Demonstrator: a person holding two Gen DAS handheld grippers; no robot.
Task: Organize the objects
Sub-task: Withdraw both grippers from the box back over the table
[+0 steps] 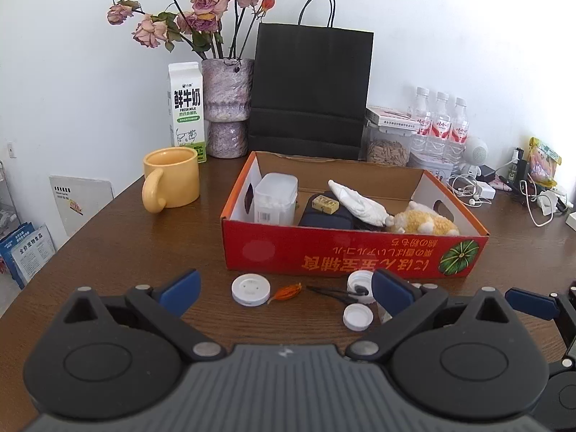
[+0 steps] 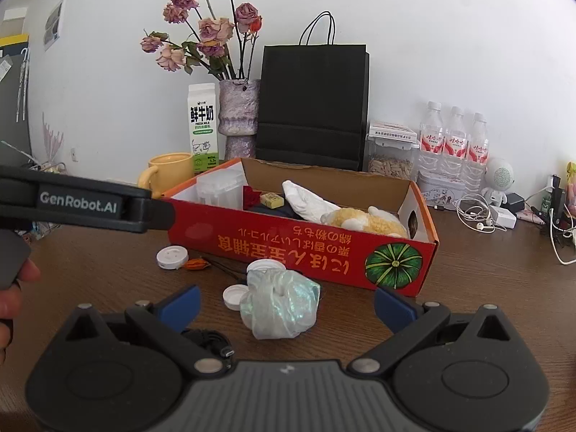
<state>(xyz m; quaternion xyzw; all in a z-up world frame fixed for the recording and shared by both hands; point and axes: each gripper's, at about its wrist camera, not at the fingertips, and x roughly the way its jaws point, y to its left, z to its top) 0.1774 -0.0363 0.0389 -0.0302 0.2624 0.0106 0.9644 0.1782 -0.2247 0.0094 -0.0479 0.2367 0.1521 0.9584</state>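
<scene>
- Red cardboard box (image 1: 345,252) sits mid-table, already holding a clear plastic container (image 1: 275,198), a dark pouch (image 1: 324,217), a white cloth bundle (image 1: 360,201) and a yellow plush toy (image 1: 428,221).
- Loose items lie on the wooden table (image 1: 126,237) just in front of the box: a white round disc (image 1: 251,289), an orange dried bud (image 1: 286,292), a white bottle cap (image 1: 357,316), a second, larger cap (image 1: 360,282), and thin black tweezers or a cord, cannot tell which.
- Right wrist view adds a crumpled plastic bag (image 2: 279,304) beside the caps and a black cable with a plug (image 2: 216,342) near the fingers.
- Left gripper (image 1: 284,289): jaws spread wide, nothing between them, hovering over the disc and bud.
- Right gripper (image 2: 286,302): jaws spread wide, empty, lined up on the plastic bag.
- Judged step: mid-task, picking the next loose piece for the box.
- Next move likely calls for lowering onto one item, closing gently; flat caps need a low, edge-on pinch.
</scene>
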